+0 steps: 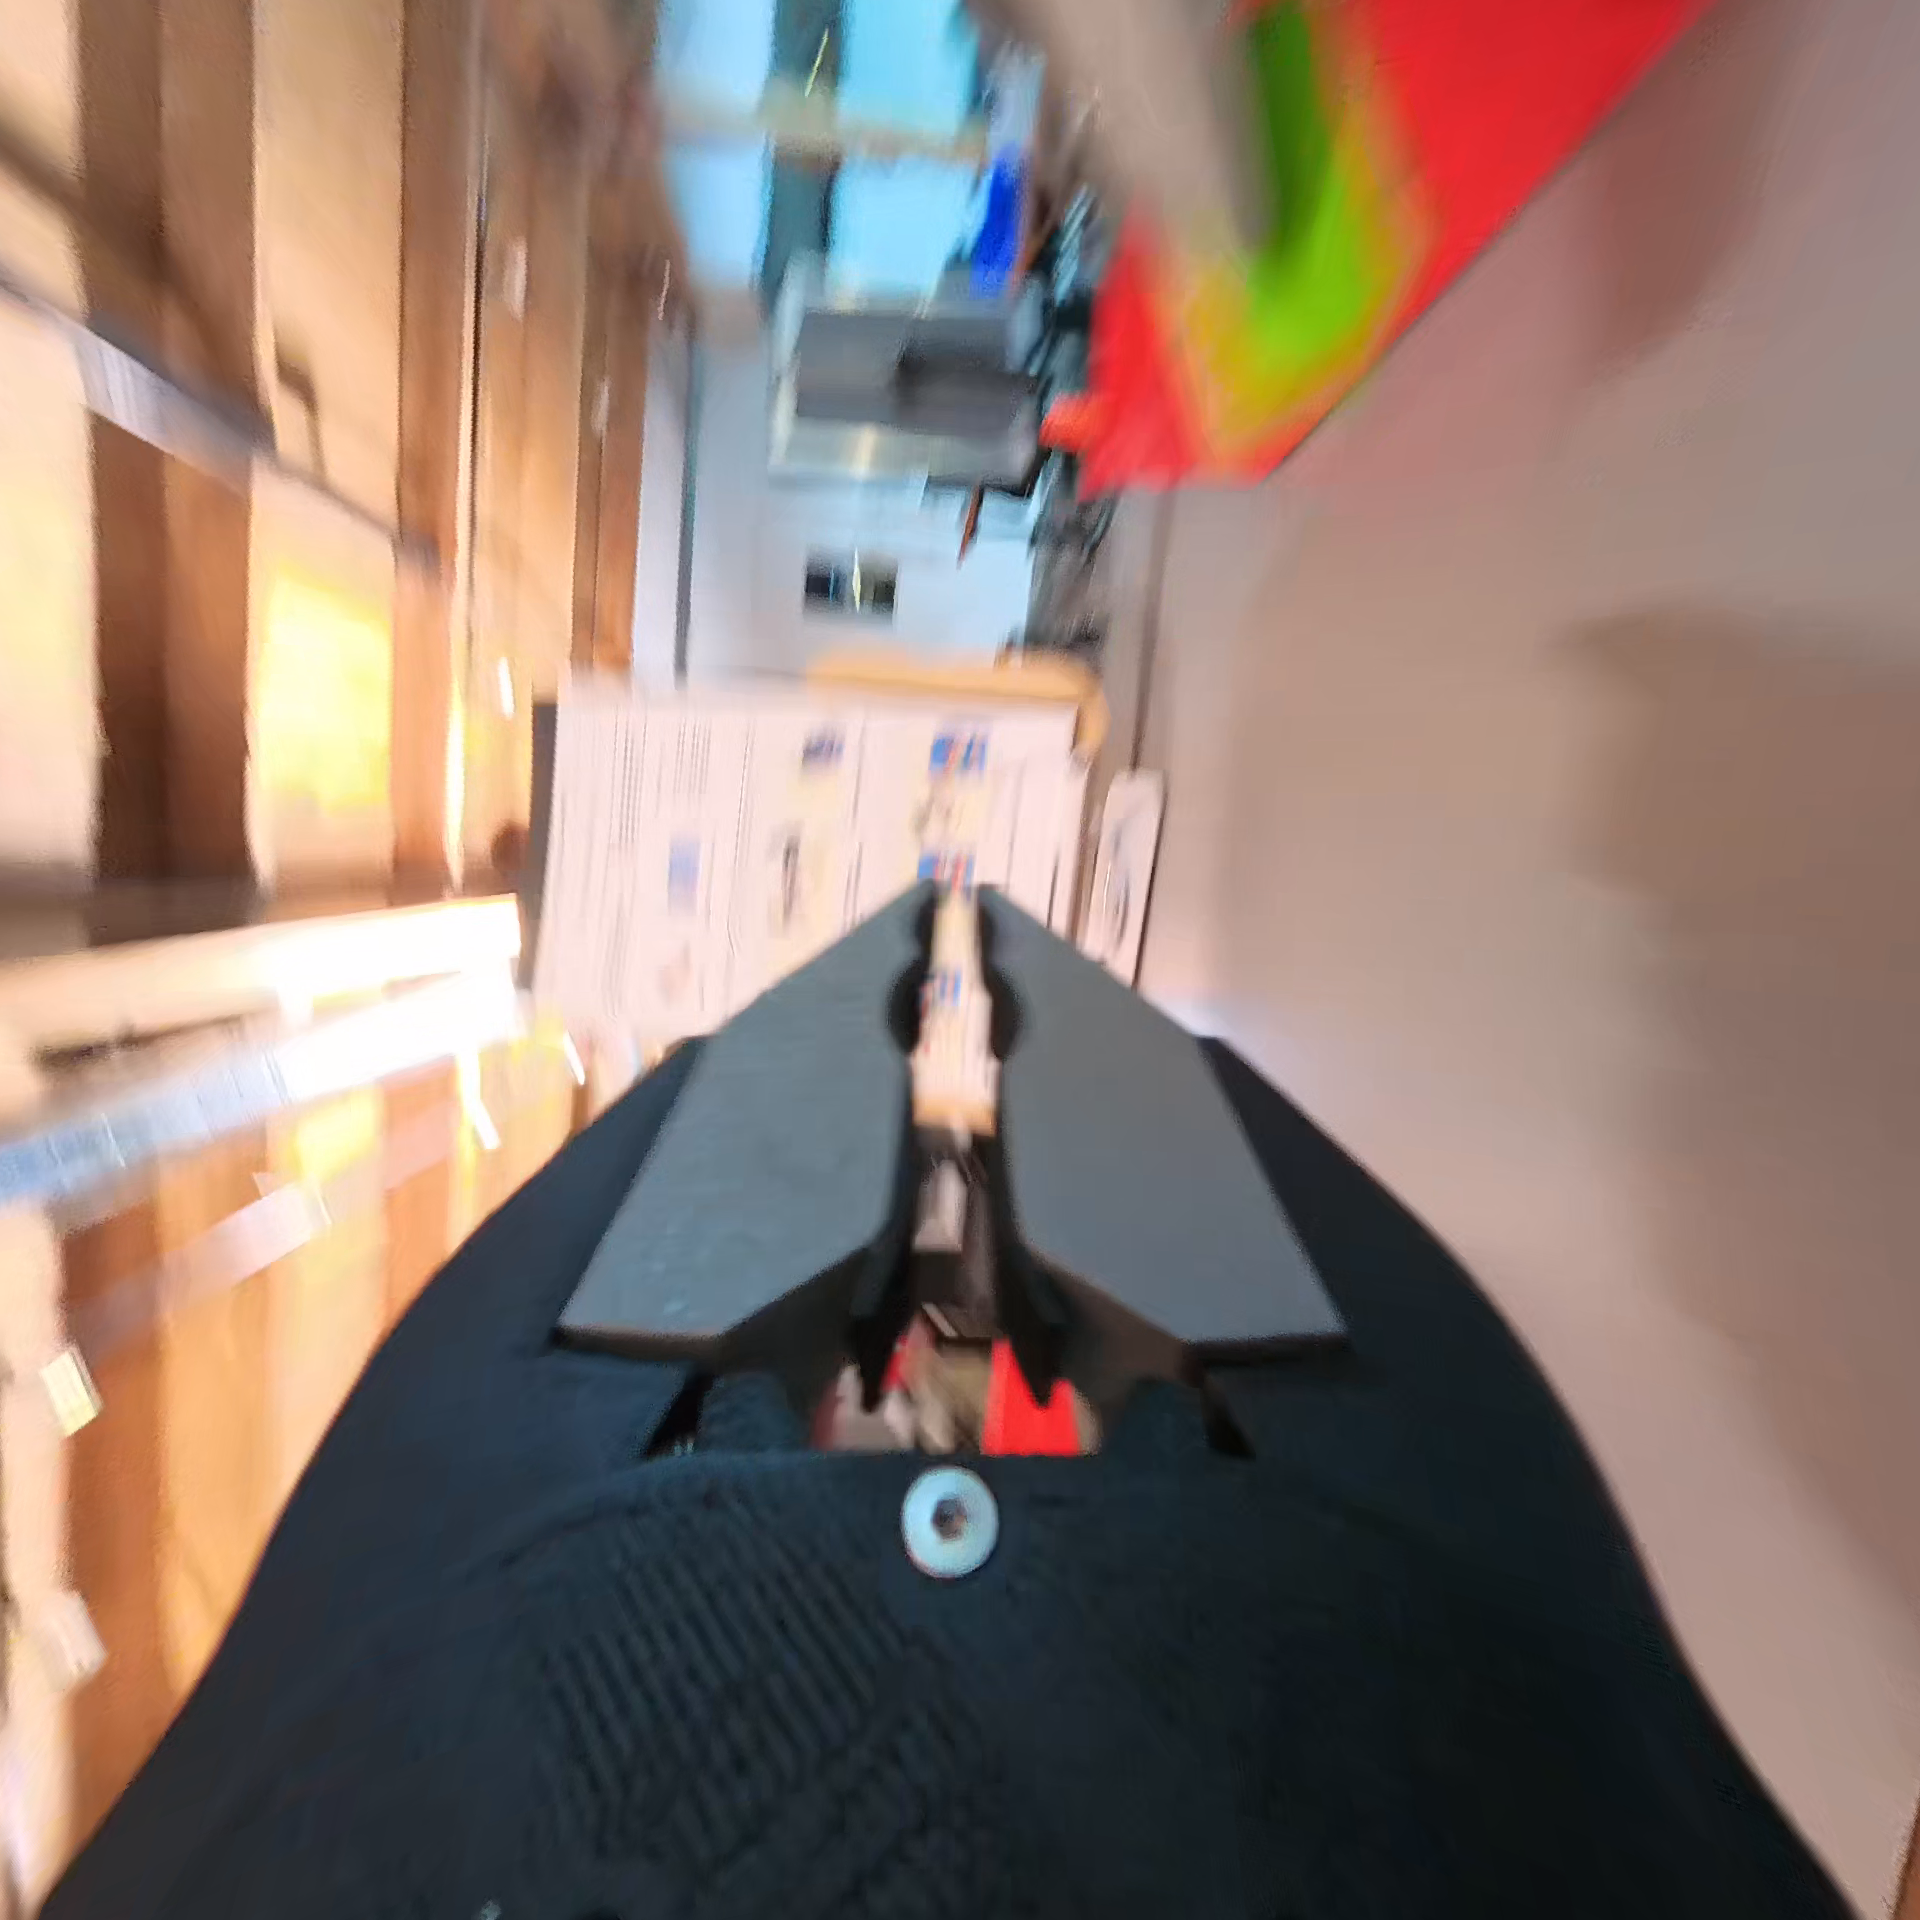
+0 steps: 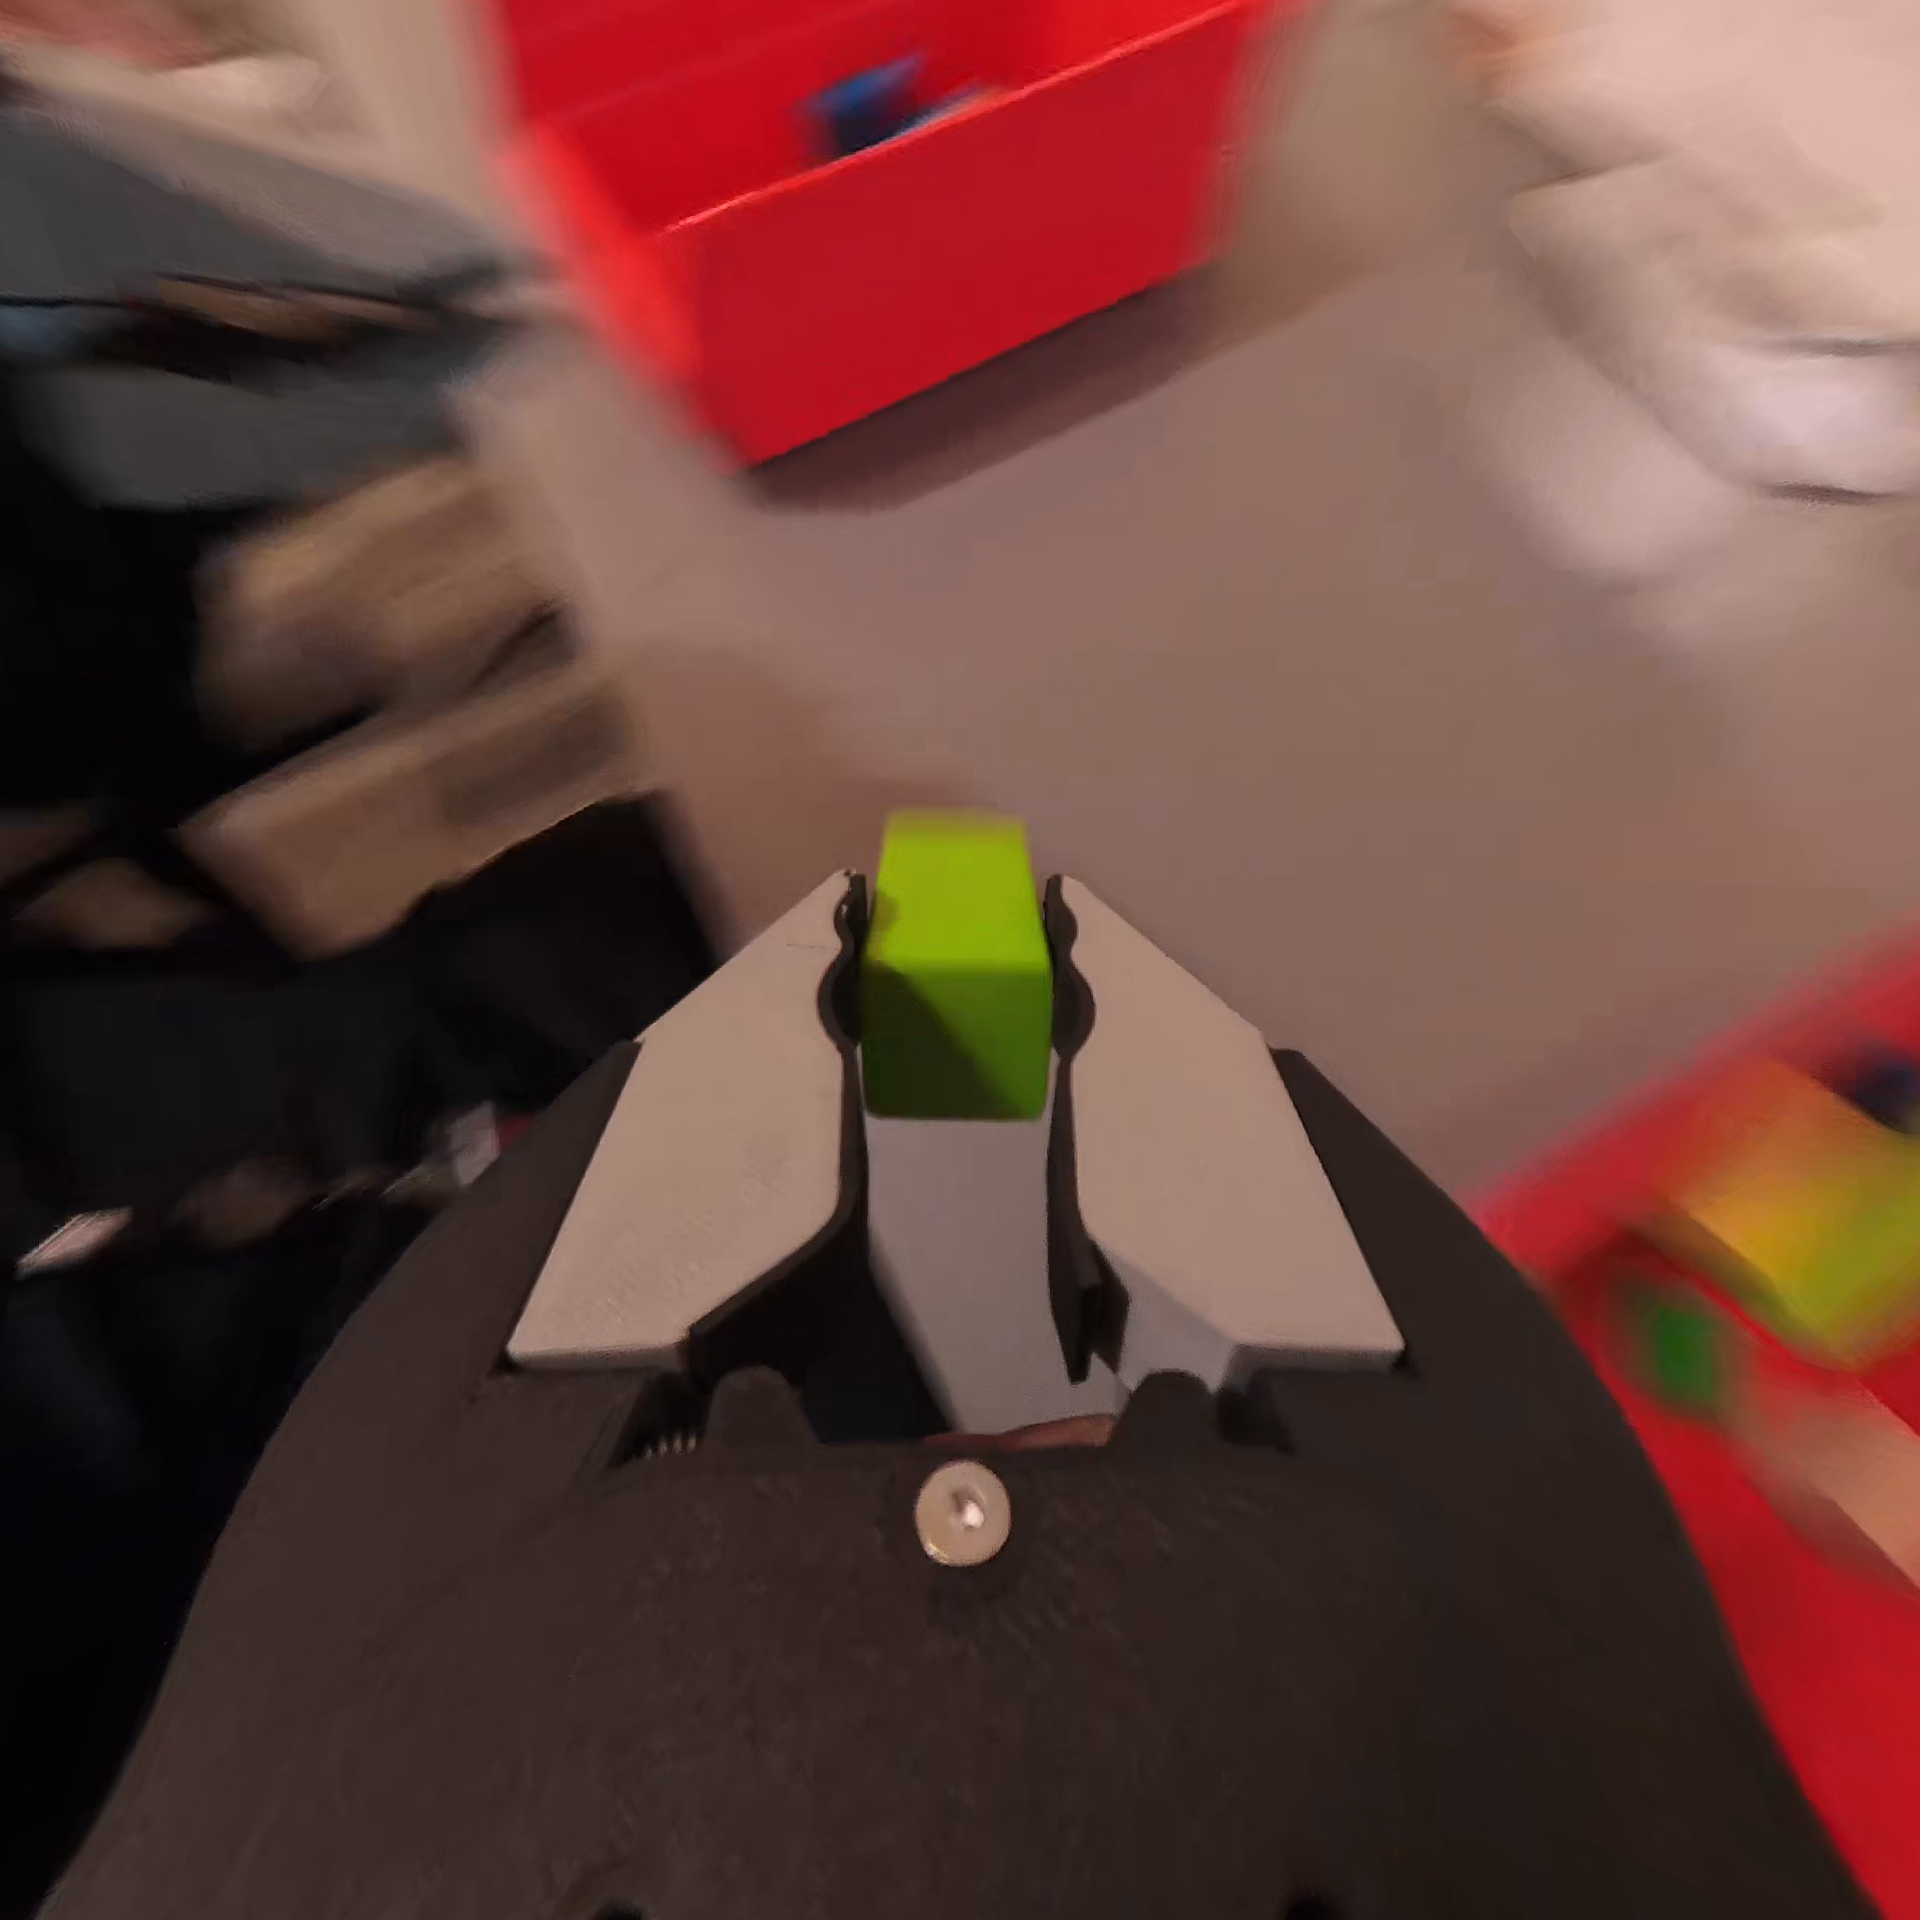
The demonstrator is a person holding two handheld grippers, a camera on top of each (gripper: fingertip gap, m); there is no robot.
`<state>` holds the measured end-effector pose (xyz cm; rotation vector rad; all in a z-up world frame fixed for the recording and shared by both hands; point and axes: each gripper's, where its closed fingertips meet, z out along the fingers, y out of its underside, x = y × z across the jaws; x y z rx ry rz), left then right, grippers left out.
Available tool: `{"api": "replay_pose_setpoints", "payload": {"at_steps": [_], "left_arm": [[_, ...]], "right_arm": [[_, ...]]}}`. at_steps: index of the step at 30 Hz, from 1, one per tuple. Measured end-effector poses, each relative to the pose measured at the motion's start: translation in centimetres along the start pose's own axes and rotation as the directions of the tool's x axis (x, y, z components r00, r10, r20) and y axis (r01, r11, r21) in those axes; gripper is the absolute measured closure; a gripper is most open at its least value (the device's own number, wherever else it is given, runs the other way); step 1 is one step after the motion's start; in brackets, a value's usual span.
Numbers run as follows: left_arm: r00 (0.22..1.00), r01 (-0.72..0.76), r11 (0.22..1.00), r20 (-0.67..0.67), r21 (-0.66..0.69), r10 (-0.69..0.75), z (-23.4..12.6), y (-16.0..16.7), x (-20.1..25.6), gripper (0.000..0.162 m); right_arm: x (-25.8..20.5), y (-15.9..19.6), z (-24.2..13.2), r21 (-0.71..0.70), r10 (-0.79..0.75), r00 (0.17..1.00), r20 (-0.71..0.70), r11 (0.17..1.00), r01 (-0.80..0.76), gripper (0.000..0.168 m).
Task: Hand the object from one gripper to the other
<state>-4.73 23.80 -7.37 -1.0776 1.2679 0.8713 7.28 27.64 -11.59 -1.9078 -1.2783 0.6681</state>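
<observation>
A pale beige table (image 2: pixel 1299 675) fills the right wrist view, with two red bins on it: one far (image 2: pixel 935 301), one at the near right edge (image 2: pixel 1714 1403). The right gripper (image 2: pixel 954 904) clamps one lime-green block (image 2: pixel 951 997) between its two grey fingers (image 2: pixel 727 1143), above the table. The left gripper (image 1: pixel 954 904) points at blurred white boards (image 1: pixel 790 831), its two fingers (image 1: pixel 769 1164) narrowed to a slit with nothing between them. Far right in its view, one red bin (image 1: pixel 1455 156) shows smeared green.
</observation>
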Motion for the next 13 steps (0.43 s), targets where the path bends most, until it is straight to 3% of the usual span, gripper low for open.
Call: {"api": "replay_pose_setpoints", "payload": {"at_steps": [2,5,10,13], "left_arm": [[0.993,0.121,0.988,-0.007,-0.093,-0.122,0.2,2.7,-1.2,0.162],[0.948,0.312,0.925,0.005,-0.217,-0.318,0.8,5.7,-2.1,0.162],[0.916,0.389,0.878,0.014,-0.277,-0.401,1.1,7.1,-2.1,0.162],[0.905,0.407,0.862,0.006,-0.301,-0.425,1.4,7.6,-1.7,0.162]], "right_arm": [[6.1,0.3,-3.1,0.081,0.101,0.967,-0.234,0.993,-0.085,0.136],[14.7,2.7,-8.0,0.211,0.277,0.817,-0.506,0.958,-0.195,0.136],[20.7,9.1,-10.8,0.176,0.361,0.676,-0.643,0.928,-0.329,0.136],[22.1,12.1,-10.3,0.114,0.363,0.651,-0.667,0.913,-0.393,0.136]]}}
